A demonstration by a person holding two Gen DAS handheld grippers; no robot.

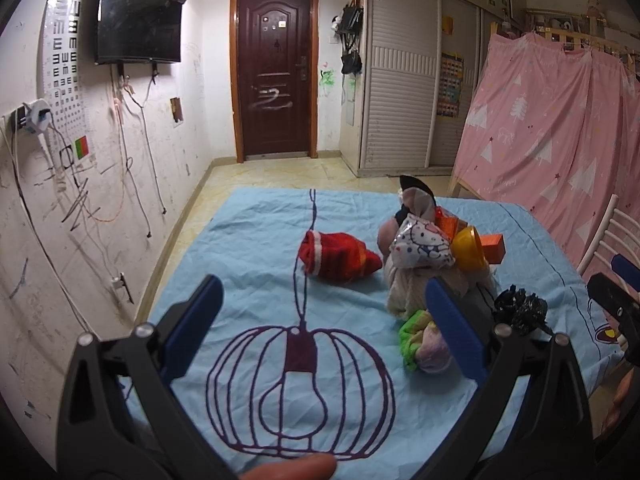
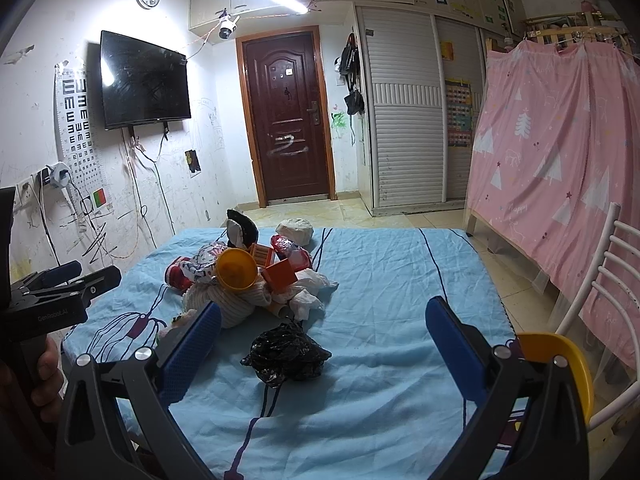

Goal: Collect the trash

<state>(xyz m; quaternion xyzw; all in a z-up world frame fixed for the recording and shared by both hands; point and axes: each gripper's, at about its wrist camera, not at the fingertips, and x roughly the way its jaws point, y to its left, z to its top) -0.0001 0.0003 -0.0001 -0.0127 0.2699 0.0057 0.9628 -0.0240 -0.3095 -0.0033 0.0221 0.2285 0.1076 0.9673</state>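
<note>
On the bed [image 2: 400, 264]: one crumpled black plastic bag [image 2: 286, 356], one yellow bowl [image 2: 236, 270] in the pile, a second yellow bowl [image 2: 560, 364] at the near right edge, two orange boxes [image 2: 280, 274], one red sock [image 1: 340, 256], one white crumpled tissue [image 2: 310, 292].

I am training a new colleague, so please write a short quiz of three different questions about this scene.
1. True or false: the crumpled black plastic bag lies apart from the mixed pile.
2. Which colour is the round plastic bowl on the pile? A green, B yellow, C white.
3. Complete: both the left gripper and the right gripper are ____.

Key: 1 true; 2 B; 3 open.
</note>
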